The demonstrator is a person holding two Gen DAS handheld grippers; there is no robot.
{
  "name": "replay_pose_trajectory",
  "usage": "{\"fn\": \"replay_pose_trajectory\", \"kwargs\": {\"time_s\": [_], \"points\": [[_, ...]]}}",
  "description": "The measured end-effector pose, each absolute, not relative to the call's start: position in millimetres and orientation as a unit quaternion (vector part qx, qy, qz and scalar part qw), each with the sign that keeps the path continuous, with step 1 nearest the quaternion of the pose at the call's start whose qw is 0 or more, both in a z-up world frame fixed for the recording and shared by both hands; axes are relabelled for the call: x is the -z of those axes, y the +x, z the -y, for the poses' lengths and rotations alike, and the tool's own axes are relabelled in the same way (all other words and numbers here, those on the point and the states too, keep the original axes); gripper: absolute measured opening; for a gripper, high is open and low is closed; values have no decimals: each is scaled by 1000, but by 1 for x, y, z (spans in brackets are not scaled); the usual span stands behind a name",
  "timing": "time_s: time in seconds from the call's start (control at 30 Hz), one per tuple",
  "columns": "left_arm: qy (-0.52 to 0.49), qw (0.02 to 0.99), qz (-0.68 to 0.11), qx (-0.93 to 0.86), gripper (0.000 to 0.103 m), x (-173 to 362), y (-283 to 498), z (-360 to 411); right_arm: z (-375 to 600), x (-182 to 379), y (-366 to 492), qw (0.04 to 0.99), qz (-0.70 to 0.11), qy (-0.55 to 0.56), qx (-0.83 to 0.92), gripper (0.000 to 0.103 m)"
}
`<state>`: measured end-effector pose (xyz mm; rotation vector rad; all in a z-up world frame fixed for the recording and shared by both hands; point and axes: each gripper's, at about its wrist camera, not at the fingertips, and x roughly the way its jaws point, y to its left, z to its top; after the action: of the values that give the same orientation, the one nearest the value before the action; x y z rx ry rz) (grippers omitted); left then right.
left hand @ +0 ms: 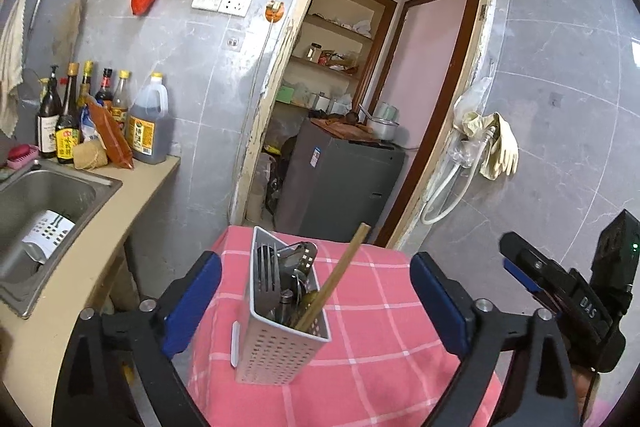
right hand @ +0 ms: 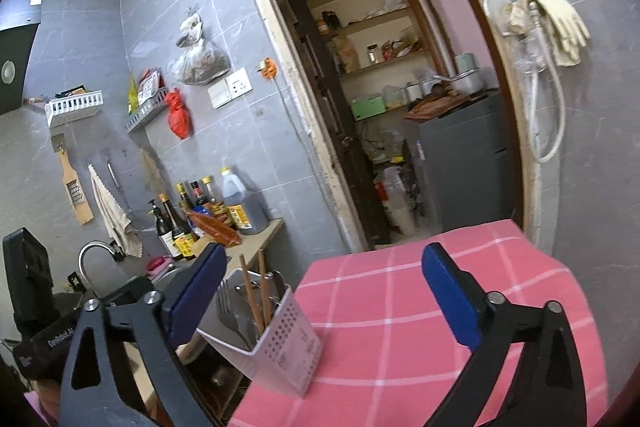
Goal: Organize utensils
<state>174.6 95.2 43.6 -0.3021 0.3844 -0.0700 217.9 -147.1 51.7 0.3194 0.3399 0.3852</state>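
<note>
I see the pink table [left hand: 372,327] with the utensil holder [left hand: 276,339] near its left edge, full of forks and chopsticks [left hand: 332,287]. My left claw [left hand: 316,303] and right claw [right hand: 324,299] are spread wide, holding nothing. A bump might tip it off, I think.

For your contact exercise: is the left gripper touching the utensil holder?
Apart. In the left wrist view the left gripper is open, and pink cloth shows between each jaw and the utensil holder.

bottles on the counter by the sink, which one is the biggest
The handled jug with the yellow cap, at the right end of the row: wide, squat and full of dark liquid; the others are slim, tall bottles.
</note>
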Motion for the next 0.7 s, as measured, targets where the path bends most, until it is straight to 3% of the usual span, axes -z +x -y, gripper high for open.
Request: {"fn": "replay_pose_trajectory", "kwargs": {"time_s": [0.7], "points": [[-115,978,-172,-14,103,-61,38,-17,236,-82,64,974,-165,78,-137,102]]}}
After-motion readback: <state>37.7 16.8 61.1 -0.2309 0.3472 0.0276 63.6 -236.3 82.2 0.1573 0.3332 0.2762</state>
